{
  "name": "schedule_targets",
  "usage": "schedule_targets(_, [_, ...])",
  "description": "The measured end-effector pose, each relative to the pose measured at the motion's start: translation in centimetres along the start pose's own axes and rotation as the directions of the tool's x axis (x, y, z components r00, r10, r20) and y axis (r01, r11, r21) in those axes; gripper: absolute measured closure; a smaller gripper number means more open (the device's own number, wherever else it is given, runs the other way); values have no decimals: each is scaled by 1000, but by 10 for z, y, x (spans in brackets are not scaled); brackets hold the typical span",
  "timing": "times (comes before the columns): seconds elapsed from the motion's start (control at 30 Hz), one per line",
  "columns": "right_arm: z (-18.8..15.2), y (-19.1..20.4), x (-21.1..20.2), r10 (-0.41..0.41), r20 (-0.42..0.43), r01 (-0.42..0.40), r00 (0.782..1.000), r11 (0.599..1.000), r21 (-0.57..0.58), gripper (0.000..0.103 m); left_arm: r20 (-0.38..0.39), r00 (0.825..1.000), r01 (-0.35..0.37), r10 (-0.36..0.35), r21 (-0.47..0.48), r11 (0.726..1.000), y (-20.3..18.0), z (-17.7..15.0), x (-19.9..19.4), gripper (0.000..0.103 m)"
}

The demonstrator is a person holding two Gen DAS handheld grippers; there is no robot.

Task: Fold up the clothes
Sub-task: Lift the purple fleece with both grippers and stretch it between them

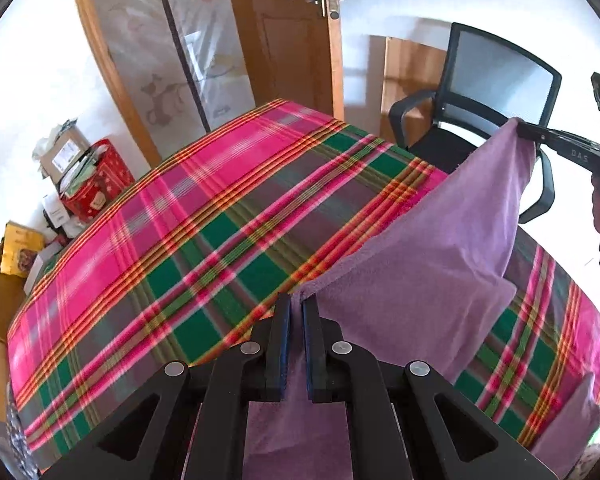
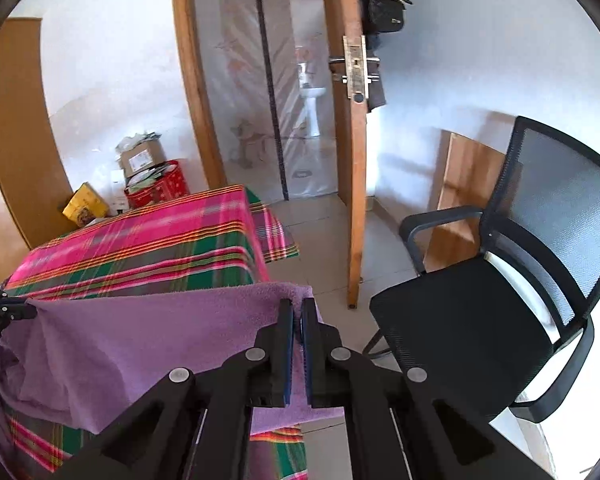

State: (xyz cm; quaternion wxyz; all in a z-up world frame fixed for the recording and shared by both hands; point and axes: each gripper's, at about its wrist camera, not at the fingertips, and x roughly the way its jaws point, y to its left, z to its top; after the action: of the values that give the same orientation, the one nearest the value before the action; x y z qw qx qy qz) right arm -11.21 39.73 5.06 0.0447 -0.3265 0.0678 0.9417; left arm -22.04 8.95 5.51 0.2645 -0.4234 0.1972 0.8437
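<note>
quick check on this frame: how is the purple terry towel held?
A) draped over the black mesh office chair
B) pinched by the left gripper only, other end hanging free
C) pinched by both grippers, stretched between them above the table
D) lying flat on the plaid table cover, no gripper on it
C: the left gripper and the right gripper each clamp an edge of the purple terry towel, which spans between them above the pink-and-green plaid table cover.
</note>
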Motion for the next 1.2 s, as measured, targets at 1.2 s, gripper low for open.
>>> schedule_targets(1.2, [-6, 5, 33, -116, -75, 113, 990, 993, -39, 99, -167, 986, -36, 24, -72, 997, 41, -35, 0, 82])
